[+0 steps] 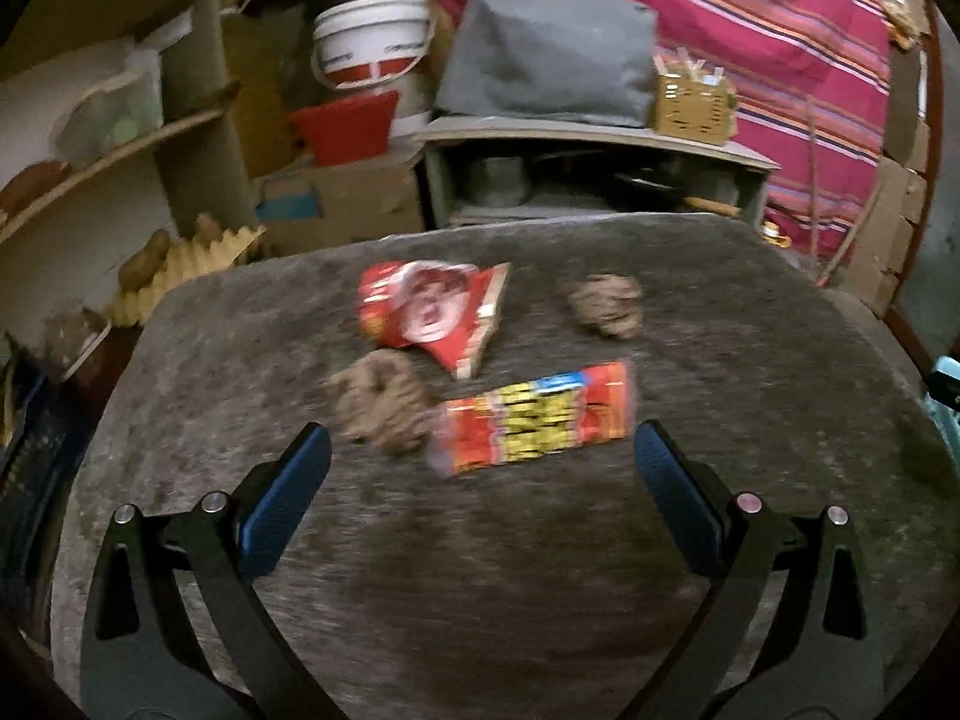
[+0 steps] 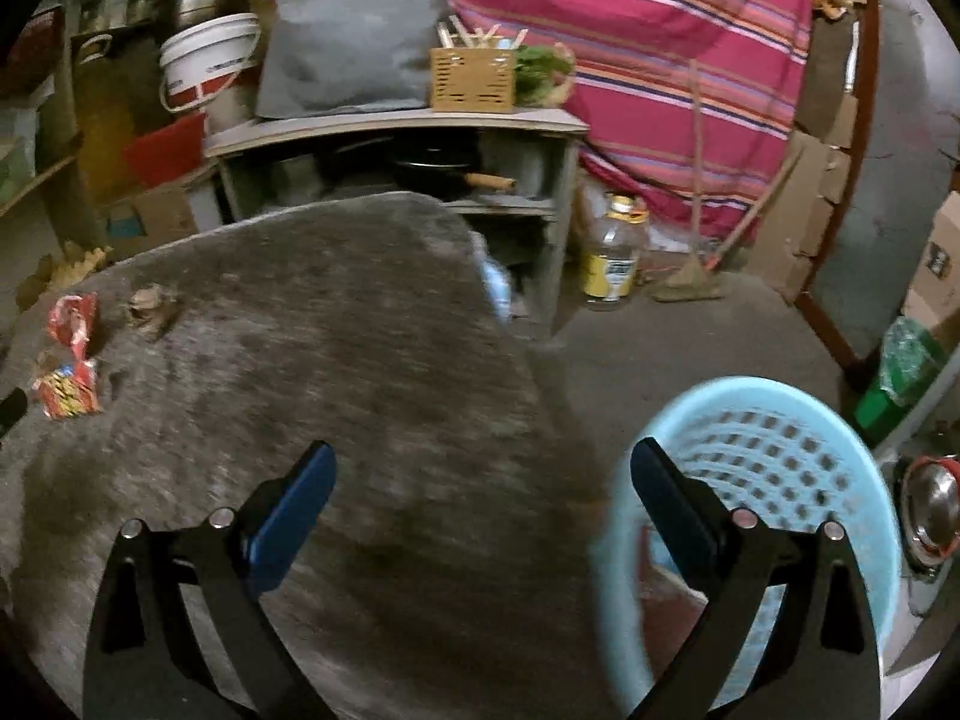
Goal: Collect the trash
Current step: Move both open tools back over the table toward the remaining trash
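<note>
Between the left gripper's [image 1: 480, 456] spread fingers [image 1: 288, 504], which hold nothing, lies grey cloth [image 1: 480, 570] covering a table. Just ahead of the fingertips, nearer the right one, a red and yellow wrapper [image 1: 534, 417] lies flat on the cloth. Touching its left end is a brown crumpled wad [image 1: 381, 402]. Behind these sits a torn red packet [image 1: 435, 312] with a white patch on its face, its lower corner close to the wrapper. To the right of the packet, apart from it, is a second, smaller wad [image 1: 606, 303]. All four pieces are blurred.

Over on the other side, the right gripper [image 2: 480, 462] also stands wide and empty. Its left finger [image 2: 294, 516] is over the cloth [image 2: 360, 360]; its right finger [image 2: 672, 510] is in front of a pale blue basket [image 2: 840, 420] that stands off the table's right edge. Something reddish shows low inside the basket, too blurred to name. Far to the left in this view, the packet [image 2: 75, 315], small wad [image 2: 150, 303] and wrapper [image 2: 66, 390] lie well apart from the right gripper.

Beyond the table stands a low shelf [image 2: 390, 126] with a grey cover [image 2: 354, 54] and a slatted box [image 2: 474, 81] on top. A white bucket [image 1: 375, 42] sits to its left, a striped cloth [image 2: 630, 30] hangs behind, and a bottle [image 2: 615, 258] stands on the floor.
</note>
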`<action>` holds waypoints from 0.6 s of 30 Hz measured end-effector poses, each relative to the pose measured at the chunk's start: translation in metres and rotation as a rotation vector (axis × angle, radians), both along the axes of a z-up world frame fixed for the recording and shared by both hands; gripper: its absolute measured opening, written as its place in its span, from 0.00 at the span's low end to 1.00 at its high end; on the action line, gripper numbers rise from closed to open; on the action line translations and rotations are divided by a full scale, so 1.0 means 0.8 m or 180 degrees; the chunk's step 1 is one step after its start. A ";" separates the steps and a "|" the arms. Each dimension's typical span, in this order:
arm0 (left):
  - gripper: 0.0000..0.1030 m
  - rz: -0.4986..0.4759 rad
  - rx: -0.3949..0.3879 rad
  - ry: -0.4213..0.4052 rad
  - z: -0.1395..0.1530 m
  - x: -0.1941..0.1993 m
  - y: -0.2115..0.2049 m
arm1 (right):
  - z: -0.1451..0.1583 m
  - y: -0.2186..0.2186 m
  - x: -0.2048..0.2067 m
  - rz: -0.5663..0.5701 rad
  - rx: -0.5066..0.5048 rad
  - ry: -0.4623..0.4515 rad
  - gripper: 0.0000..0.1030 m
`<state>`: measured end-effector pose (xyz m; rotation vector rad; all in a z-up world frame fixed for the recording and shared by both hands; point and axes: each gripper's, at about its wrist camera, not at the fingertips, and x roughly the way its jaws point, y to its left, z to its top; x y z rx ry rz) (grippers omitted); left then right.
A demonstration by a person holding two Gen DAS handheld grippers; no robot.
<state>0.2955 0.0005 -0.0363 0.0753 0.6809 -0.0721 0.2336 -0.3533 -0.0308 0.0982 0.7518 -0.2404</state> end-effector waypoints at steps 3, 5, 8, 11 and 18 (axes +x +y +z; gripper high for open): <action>0.95 0.0128 0.0002 0.0038 -0.006 0.014 0.026 | -0.006 0.019 0.018 0.0087 0.0029 0.0033 0.94; 0.94 0.0210 0.0015 0.0059 -0.009 0.024 0.040 | -0.008 0.032 0.028 0.0143 0.0011 0.0043 0.94; 0.94 0.0290 0.0006 0.0080 -0.013 0.038 0.057 | -0.010 0.043 0.037 0.0176 -0.0012 0.0054 0.94; 0.94 0.0381 0.0006 0.0127 -0.019 0.057 0.068 | -0.011 0.048 0.045 0.0193 0.0003 0.0066 0.94; 0.80 0.0271 -0.0081 0.0356 -0.043 0.099 0.074 | -0.010 0.061 0.059 0.0232 -0.0046 0.0096 0.94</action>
